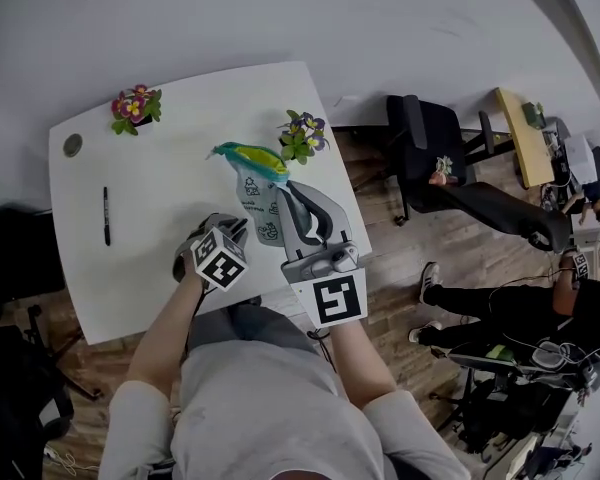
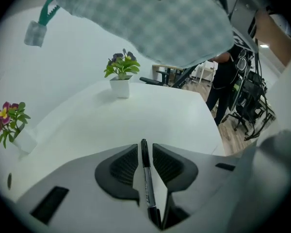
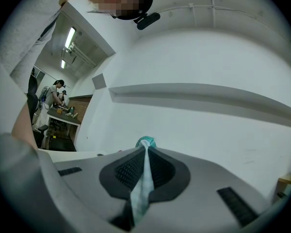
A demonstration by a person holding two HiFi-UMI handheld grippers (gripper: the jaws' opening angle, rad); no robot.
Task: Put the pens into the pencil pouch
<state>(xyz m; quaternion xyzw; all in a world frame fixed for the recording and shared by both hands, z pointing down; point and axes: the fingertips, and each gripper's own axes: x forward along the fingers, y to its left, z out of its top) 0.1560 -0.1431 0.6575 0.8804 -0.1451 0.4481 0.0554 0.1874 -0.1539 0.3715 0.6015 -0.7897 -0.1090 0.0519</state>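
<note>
Holding pouch [image 1: 257, 193] up in clamped right tool [image 3: 145, 152] for loading, with left tool [image 2: 145, 146] apart around pen [image 2: 148, 181] at seven o'clock.

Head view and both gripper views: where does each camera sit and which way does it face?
Head view: on the person's head, facing steeply down at the table; shows forearms, torso, left tongs, right tongs.
Left gripper view: on the left tongs, facing across the table; pen between open jaws.
Right gripper view: on the right tongs, facing a wall; jaws pinch the pencil pouch.
Shared: all three show the pencil pouch.
</note>
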